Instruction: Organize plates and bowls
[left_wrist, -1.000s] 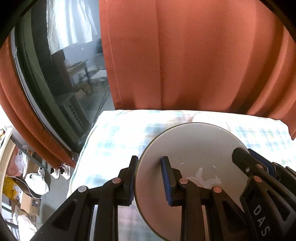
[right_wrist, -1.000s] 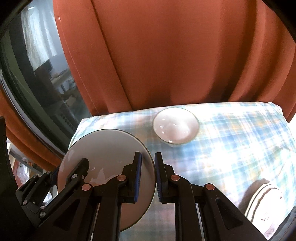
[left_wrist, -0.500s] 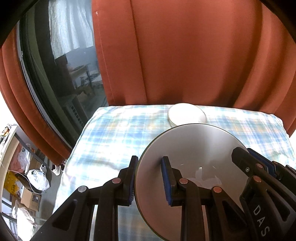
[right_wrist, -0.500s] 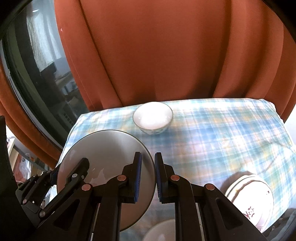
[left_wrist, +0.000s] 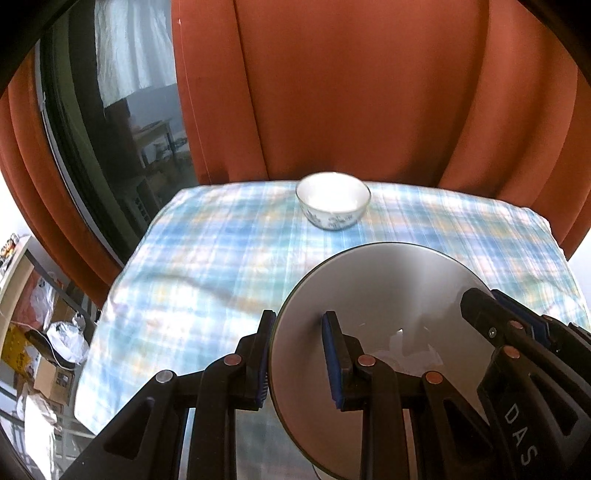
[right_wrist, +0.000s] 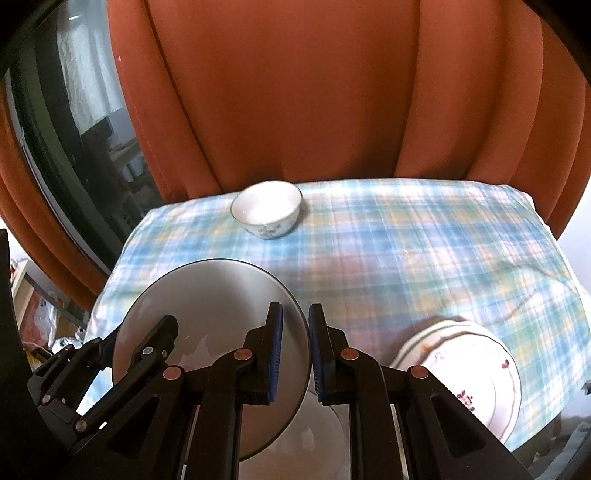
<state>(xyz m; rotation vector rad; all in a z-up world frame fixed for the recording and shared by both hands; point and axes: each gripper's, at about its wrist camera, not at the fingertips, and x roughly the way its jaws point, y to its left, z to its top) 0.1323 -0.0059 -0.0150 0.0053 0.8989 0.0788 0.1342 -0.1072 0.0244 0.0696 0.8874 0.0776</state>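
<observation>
A plain grey plate (left_wrist: 388, 314) hangs above the table, held at two sides. My left gripper (left_wrist: 299, 358) is shut on its left rim. My right gripper (right_wrist: 295, 350) is shut on its right rim, where the grey plate (right_wrist: 207, 314) fills the lower left. Each view shows the other gripper too: the right gripper (left_wrist: 498, 321) at the plate's right edge, the left gripper (right_wrist: 155, 339) at its left edge. A small white bowl (left_wrist: 332, 203) with blue marks stands alone at the far edge, also in the right wrist view (right_wrist: 266, 210).
A blue plaid cloth (right_wrist: 406, 251) covers the table. A stack of white patterned plates (right_wrist: 461, 362) lies at the near right. A pale dish (right_wrist: 321, 435) shows partly beneath the held plate. Orange curtains (left_wrist: 351, 92) hang behind; a dark window (left_wrist: 110, 129) and floor clutter are at the left.
Both grippers, still shut on the grey plate, have drawn back from the curtain. The white bowl now shows farther off, and the stack of patterned plates has come further into the right wrist view.
</observation>
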